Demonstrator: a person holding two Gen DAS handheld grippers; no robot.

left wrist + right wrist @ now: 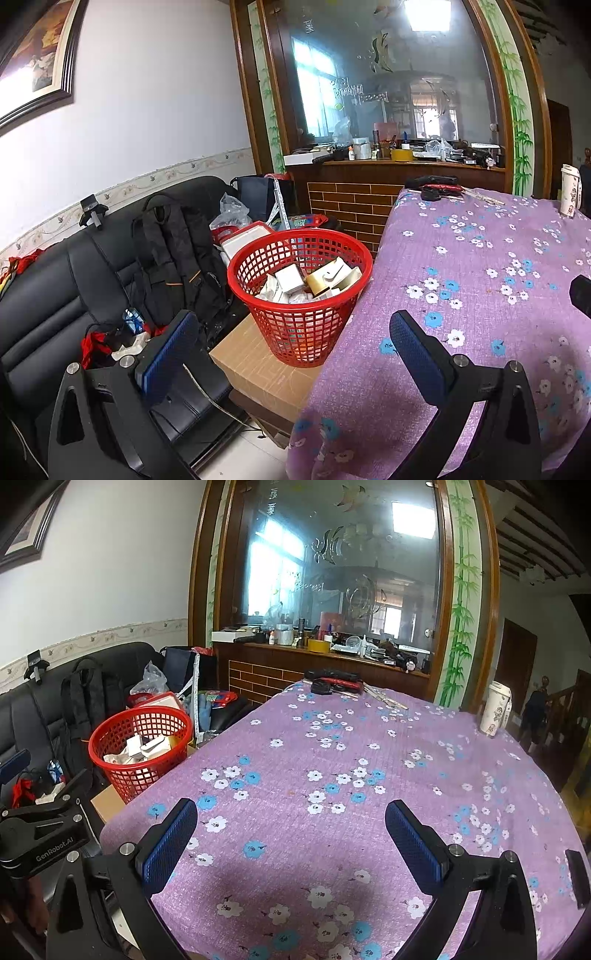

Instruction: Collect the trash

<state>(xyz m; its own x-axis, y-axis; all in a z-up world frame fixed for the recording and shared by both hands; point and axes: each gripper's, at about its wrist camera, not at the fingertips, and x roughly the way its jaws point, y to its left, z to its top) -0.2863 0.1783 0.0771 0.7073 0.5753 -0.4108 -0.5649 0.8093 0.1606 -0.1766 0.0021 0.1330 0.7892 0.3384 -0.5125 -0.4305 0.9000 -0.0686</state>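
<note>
A red plastic basket (301, 302) stands on a cardboard box (258, 369) beside the table; it holds white and gold boxes and crumpled paper (314, 282). It also shows in the right wrist view (142, 749). My left gripper (295, 339) is open and empty, held just in front of the basket at the table's left edge. My right gripper (291, 823) is open and empty above the purple flowered tablecloth (351, 775). The left gripper's body (44, 830) shows at the left of the right wrist view.
A black sofa (55, 295) with a black backpack (177, 251) and clutter is on the left. Black and red tools (332, 683) lie at the table's far end, a white cup (495, 709) at its far right. A cluttered wooden counter (332, 653) stands behind.
</note>
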